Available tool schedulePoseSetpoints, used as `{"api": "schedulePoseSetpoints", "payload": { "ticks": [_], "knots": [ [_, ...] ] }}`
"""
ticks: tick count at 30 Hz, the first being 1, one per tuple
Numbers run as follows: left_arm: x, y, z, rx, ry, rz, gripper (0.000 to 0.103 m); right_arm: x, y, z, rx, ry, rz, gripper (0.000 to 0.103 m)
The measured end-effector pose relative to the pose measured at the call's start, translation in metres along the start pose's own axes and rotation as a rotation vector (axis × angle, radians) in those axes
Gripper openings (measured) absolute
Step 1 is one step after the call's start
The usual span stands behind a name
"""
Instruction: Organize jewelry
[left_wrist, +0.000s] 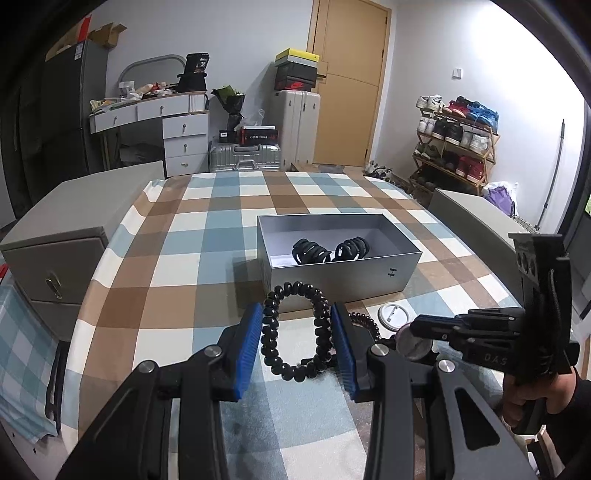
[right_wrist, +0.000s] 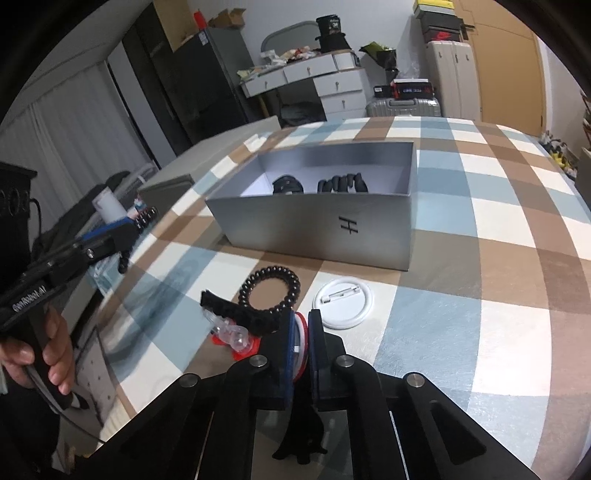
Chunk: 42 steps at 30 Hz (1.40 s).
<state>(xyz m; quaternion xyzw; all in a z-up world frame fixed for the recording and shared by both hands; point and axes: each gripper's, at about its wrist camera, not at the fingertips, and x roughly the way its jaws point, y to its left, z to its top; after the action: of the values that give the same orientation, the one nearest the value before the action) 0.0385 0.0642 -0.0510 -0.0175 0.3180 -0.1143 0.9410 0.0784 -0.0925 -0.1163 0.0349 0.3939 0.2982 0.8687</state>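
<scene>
A grey open box (left_wrist: 332, 275) sits mid-table and holds two black hair claws (left_wrist: 311, 251); the box also shows in the right wrist view (right_wrist: 325, 229). My left gripper (left_wrist: 297, 345) is closed on a black spiral hair tie (left_wrist: 295, 328) and holds it above the table. My right gripper (right_wrist: 301, 354) is shut on a red and white round badge (right_wrist: 301, 345). Beside it lie a second black spiral hair tie (right_wrist: 269, 290), a black hair clip (right_wrist: 240, 314), a clear clip on a red piece (right_wrist: 236, 339) and a white pin badge (right_wrist: 343, 302), the badge also showing in the left wrist view (left_wrist: 397, 314).
The table has a checked cloth (left_wrist: 192, 258). Grey cabinets stand at the left (left_wrist: 62, 240) and right (left_wrist: 472, 210). A desk, suitcases, a door and a shoe rack (left_wrist: 458, 144) are behind.
</scene>
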Motion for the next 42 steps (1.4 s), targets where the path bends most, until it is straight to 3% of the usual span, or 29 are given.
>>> {"api": "schedulePoseSetpoints", "payload": {
  "ticks": [14,28,42],
  "knots": [
    [0.002,-0.006,0.015,0.019,-0.011,-0.004,0.032,-0.028,-0.01,0.011,0.05,-0.116,0.058,0.004],
    [0.023,-0.015,0.05,0.046,-0.036,-0.039,0.032,-0.05,-0.008,0.074,-0.012,-0.249,0.105,0.004],
    [0.062,-0.025,0.075,0.06,0.014,-0.109,0.032,-0.027,-0.021,0.12,-0.04,-0.262,0.098,0.004]
  ]
}}
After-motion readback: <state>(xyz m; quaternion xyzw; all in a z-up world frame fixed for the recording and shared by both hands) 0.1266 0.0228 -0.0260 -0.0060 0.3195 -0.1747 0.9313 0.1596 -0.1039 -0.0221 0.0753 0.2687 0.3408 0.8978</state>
